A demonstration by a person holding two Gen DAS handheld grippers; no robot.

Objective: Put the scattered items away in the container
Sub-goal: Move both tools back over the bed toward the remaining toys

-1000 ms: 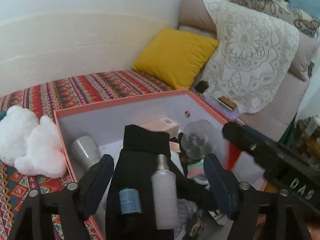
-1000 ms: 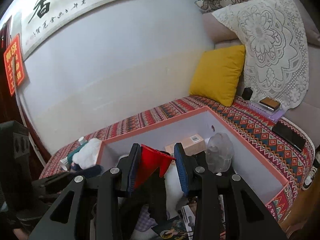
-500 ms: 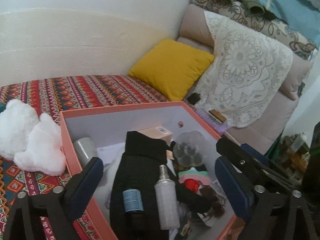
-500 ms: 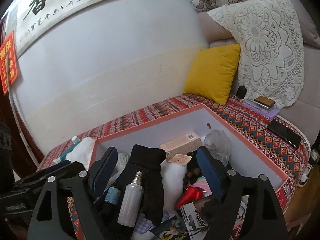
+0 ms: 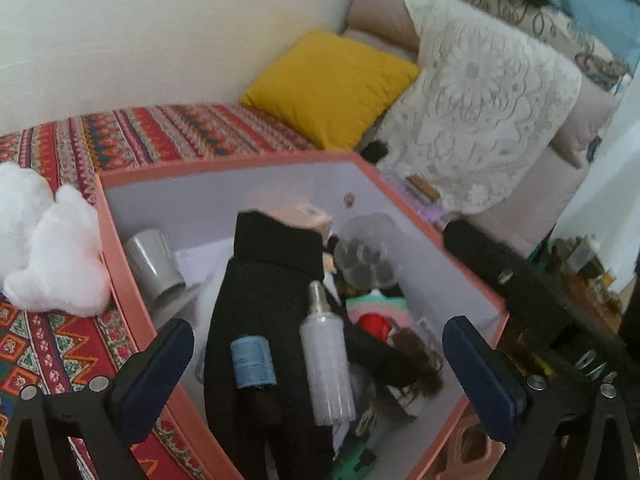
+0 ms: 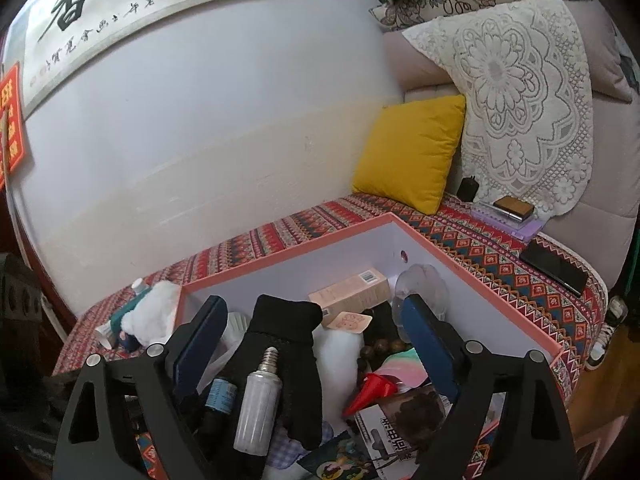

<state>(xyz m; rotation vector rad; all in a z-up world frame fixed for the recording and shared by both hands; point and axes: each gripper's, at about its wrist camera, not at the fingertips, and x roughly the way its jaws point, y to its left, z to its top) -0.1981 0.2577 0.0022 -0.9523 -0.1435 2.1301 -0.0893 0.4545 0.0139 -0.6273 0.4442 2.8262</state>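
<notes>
A black glove (image 6: 280, 344) in the box (image 6: 472, 276) half-hides what may be a white cloth.

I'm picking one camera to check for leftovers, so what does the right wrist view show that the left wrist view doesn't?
Only the right wrist view shows the calligraphy scroll, the black phone and the items beside the white plush. Only the left wrist view shows the grey cup in the box. Both share the pink box, black glove, light bulb, yellow cushion, and open, empty tongs: right tongs, left tongs.
</notes>
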